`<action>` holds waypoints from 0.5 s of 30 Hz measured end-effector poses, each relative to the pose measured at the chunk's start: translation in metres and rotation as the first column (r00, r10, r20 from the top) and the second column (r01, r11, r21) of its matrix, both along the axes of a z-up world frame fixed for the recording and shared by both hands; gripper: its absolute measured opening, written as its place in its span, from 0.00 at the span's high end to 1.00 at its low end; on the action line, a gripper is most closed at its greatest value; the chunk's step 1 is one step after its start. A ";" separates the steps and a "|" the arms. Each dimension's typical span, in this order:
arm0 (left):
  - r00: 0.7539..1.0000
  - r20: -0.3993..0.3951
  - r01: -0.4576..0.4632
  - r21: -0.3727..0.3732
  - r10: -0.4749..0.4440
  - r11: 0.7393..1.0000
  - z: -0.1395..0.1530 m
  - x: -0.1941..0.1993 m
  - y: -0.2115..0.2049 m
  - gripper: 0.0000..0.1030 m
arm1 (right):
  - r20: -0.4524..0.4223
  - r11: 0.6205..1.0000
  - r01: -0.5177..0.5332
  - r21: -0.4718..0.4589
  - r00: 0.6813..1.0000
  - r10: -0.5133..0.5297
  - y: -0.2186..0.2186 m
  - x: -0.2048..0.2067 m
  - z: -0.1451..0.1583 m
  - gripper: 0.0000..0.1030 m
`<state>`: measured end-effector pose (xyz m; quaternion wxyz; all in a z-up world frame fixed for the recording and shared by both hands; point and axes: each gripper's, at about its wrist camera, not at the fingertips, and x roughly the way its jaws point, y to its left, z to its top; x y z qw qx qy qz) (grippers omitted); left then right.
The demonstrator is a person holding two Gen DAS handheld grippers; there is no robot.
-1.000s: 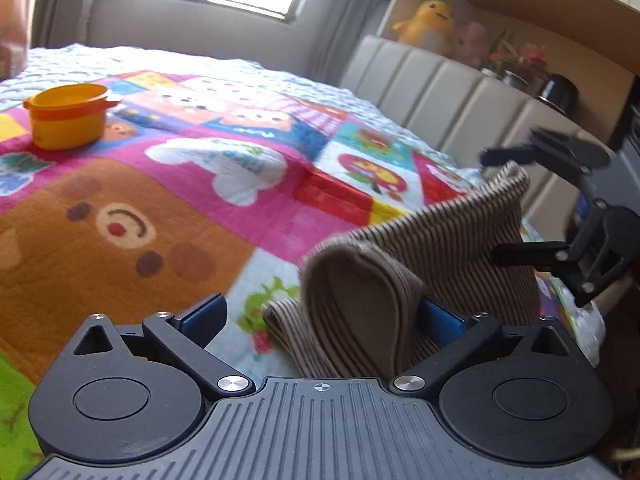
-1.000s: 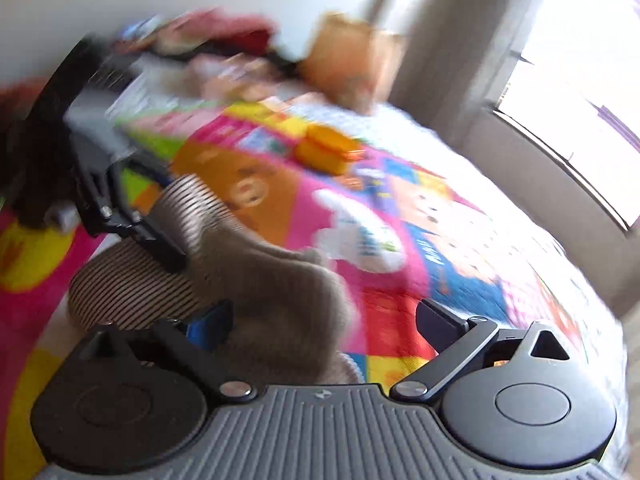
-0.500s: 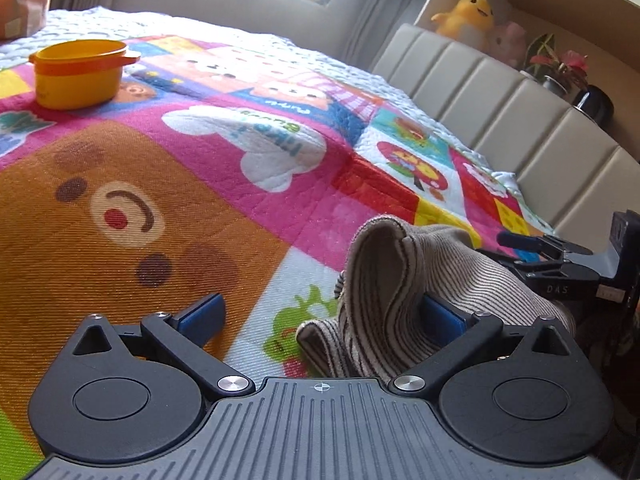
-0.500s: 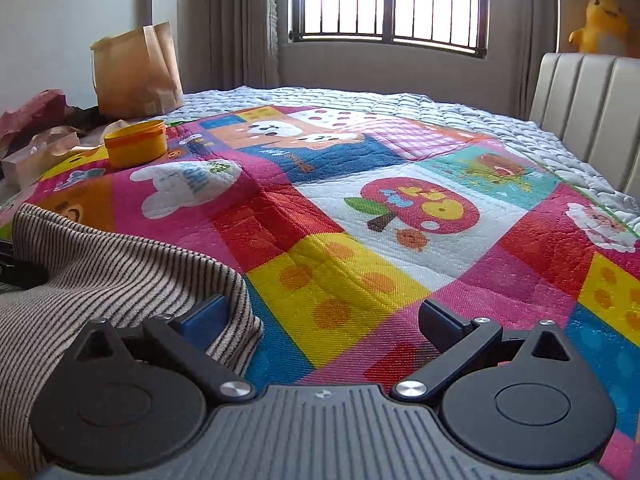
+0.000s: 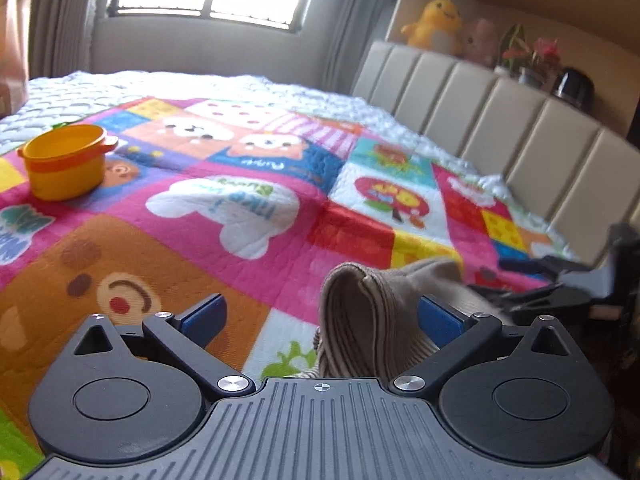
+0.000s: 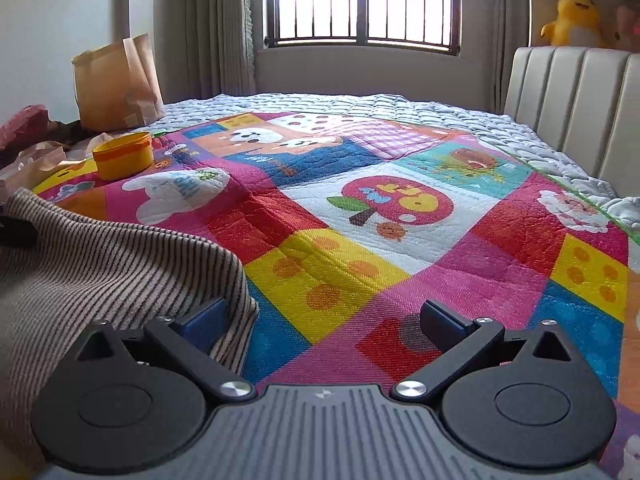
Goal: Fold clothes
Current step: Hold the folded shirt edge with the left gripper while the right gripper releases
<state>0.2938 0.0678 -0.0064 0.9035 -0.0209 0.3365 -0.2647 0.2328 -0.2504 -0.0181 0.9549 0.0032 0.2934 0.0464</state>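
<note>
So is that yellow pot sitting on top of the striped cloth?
No, the yellow pot stands on the colourful quilt, well apart from the striped cloth.

Counted: 1 striped brown garment (image 6: 100, 264), 1 orange pot (image 5: 64, 162), 1 paper bag (image 6: 116, 84), 1 yellow duck plush (image 6: 574, 14), 2 grippers: left gripper (image 5: 320, 318), right gripper (image 6: 320, 320).

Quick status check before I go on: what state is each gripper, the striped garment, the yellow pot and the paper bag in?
Left gripper: jaws open, garment bunched between them against the right one.
Right gripper: jaws open, holding nothing.
Striped garment: partly folded, lying on the quilt.
Yellow pot: upright, no lid on it.
Paper bag: upright, crumpled.
</note>
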 end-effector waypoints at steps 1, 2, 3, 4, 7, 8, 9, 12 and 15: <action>1.000 -0.012 0.006 0.023 -0.005 1.000 -0.006 0.004 -0.005 0.00 | 0.003 1.000 -0.008 0.018 1.000 0.008 0.000 -0.009 0.004 0.01; 1.000 -0.028 0.004 0.031 -0.003 1.000 -0.013 0.008 -0.007 0.00 | 0.007 0.999 -0.018 0.037 1.000 0.018 0.000 -0.020 0.008 0.01; 0.999 -0.046 -0.001 0.013 0.002 1.000 -0.018 0.011 -0.006 0.00 | 0.011 0.998 -0.030 0.057 1.000 0.029 -0.001 -0.032 0.012 0.01; 0.998 -0.065 -0.007 -0.010 0.007 1.000 -0.022 0.014 -0.004 0.00 | 0.012 0.996 -0.038 0.083 0.999 0.037 -0.002 -0.045 0.016 0.01; 0.994 -0.106 -0.037 -0.061 0.030 0.997 -0.029 0.017 0.003 0.00 | -0.028 0.975 -0.061 0.214 0.997 0.068 -0.009 -0.081 0.021 0.00; 0.993 -0.110 -0.040 -0.066 0.033 0.997 -0.031 0.017 0.005 0.00 | -0.053 0.958 -0.074 0.279 0.994 0.092 -0.011 -0.092 0.020 0.00; 0.993 -0.115 -0.043 -0.074 0.034 0.996 -0.032 0.017 0.006 0.00 | -0.073 0.939 -0.083 0.333 0.991 0.113 -0.011 -0.102 0.017 0.00; 0.991 -0.128 -0.050 -0.097 0.037 0.994 -0.035 0.017 0.009 0.00 | -0.150 0.890 -0.081 0.449 0.975 0.165 -0.001 -0.117 0.001 0.00; 0.991 -0.131 -0.053 -0.101 0.040 0.993 -0.035 0.017 0.009 0.00 | -0.196 0.832 -0.048 0.553 0.963 0.186 0.017 -0.111 -0.016 0.00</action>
